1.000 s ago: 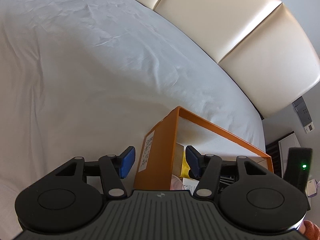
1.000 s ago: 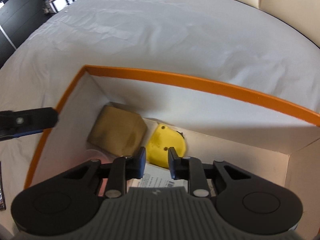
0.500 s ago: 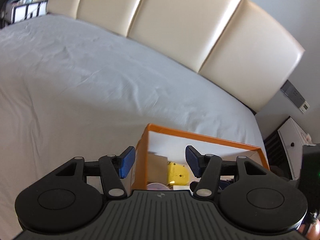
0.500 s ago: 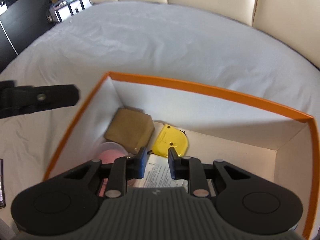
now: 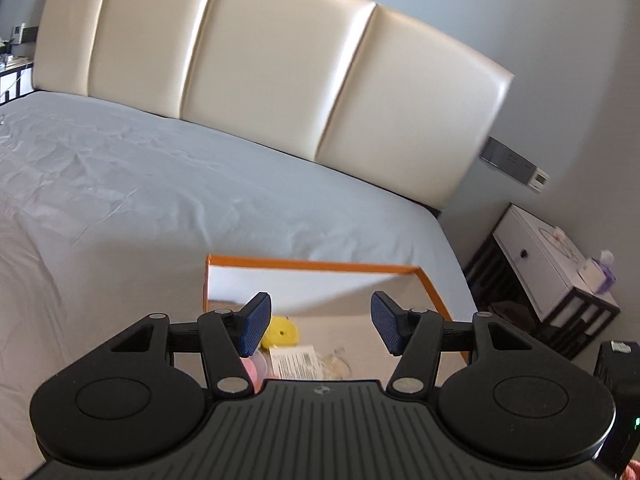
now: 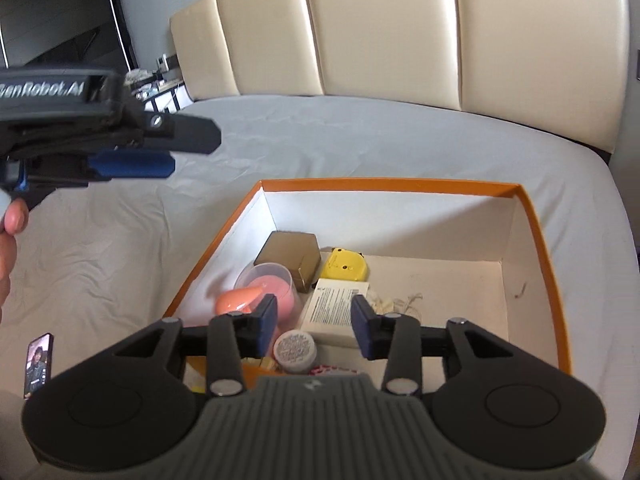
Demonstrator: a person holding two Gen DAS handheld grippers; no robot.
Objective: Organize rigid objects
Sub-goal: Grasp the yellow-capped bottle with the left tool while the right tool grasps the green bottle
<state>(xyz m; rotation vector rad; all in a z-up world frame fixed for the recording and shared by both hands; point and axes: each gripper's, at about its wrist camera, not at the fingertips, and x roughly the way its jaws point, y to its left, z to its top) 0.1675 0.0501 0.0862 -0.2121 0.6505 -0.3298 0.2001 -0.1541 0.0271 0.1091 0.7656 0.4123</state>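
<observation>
With both grippers empty above the orange box (image 6: 536,232) at frame centre, the right gripper (image 6: 313,322) having just opened and the left gripper (image 5: 316,326) spread, a careless descent could snag its rim; inside: one brown box (image 6: 289,254), one yellow item (image 6: 345,266), one pink cup (image 6: 272,286), one white carton (image 6: 334,306), one jar (image 6: 295,350).

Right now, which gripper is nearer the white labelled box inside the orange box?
Right. The right gripper, jaws just opened and empty, hangs directly over the white labelled box. The left gripper is open, off to the side beyond the orange box wall, over the sheet.
</observation>
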